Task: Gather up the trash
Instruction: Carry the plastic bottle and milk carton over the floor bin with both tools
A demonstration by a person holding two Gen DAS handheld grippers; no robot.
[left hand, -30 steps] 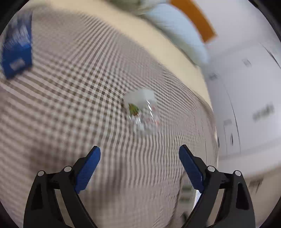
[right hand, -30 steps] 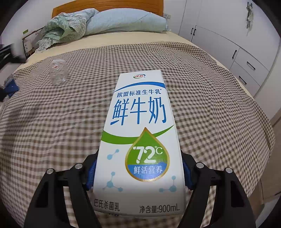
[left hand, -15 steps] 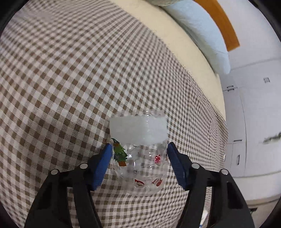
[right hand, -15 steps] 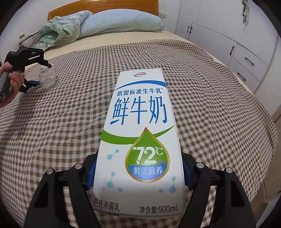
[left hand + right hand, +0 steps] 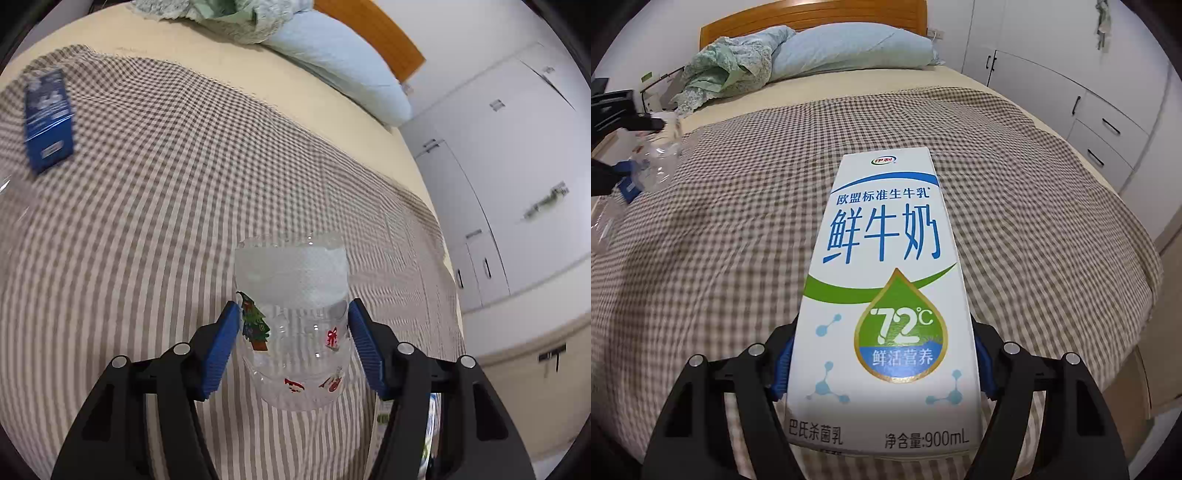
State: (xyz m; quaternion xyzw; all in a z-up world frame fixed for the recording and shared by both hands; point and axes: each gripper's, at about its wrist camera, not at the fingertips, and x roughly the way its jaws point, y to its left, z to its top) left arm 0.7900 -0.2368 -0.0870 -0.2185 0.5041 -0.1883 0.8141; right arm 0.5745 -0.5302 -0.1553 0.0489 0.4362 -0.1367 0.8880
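Note:
A clear plastic cup [image 5: 291, 273] with Christmas stickers and a white band sits between the blue pads of my left gripper [image 5: 293, 306]. Its jaws are closing and the pads press on the cup's sides, holding it above the checked blanket [image 5: 147, 192]. In the right wrist view the same cup [image 5: 661, 155] hangs at the far left over the bed's edge. My right gripper [image 5: 884, 354] is shut on a tall white milk carton [image 5: 886, 277] with blue and green print, held over the bed. A blue box [image 5: 48, 118] lies on the blanket at the far left.
A pale blue pillow [image 5: 849, 48] and a crumpled green quilt [image 5: 731, 70] lie by the wooden headboard. White wardrobe doors and drawers [image 5: 1108, 129] run along the right of the bed. A clear plastic piece [image 5: 605, 221] lies at the bed's left edge.
My left gripper came down around the cup, closed on it and lifted it off the blanket. My right gripper drew back a little with the carton still gripped.

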